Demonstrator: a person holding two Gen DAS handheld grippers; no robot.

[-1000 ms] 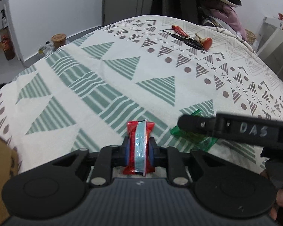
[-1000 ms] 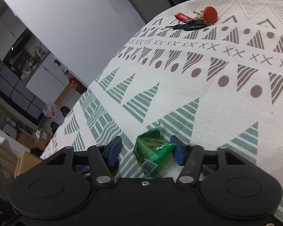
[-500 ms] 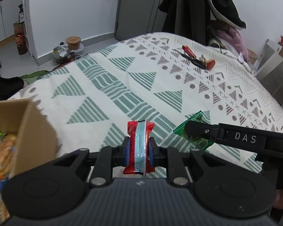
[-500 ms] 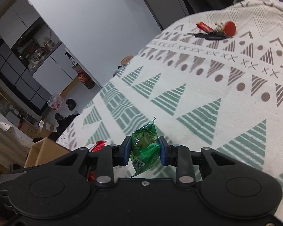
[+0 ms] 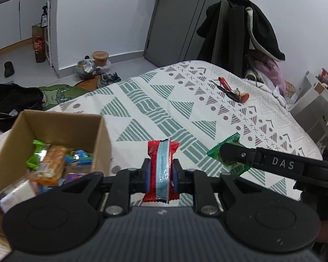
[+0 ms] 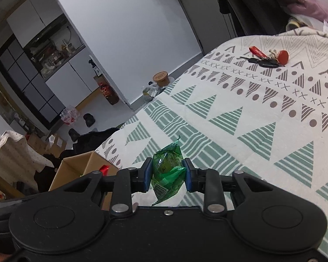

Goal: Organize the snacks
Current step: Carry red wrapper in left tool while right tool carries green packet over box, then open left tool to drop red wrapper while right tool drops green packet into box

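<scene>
My left gripper (image 5: 161, 175) is shut on a red snack packet with a pale blue stripe (image 5: 161, 166), held above the patterned bed cover. An open cardboard box (image 5: 54, 126) with several snack packets inside sits just left of it. My right gripper (image 6: 168, 175) is shut on a green snack packet (image 6: 167, 167), lifted off the cover. In the left wrist view the right gripper (image 5: 227, 152) and the green packet (image 5: 228, 155) are to the right. In the right wrist view the box (image 6: 76, 168) is low at the left, with the red packet's tip (image 6: 105, 169) above it.
The bed cover (image 5: 185, 109) has green triangles and brown dots. A bunch of keys with red tags (image 5: 234, 91) lies at the far side; it also shows in the right wrist view (image 6: 266, 60). Coats hang on a stand (image 5: 240, 32) behind. Bags and shoes lie on the floor (image 5: 21, 100) at left.
Both grippers rose and pulled back from the cover. The right gripper closed on the green packet and lifted it. The box came into view at the left.
</scene>
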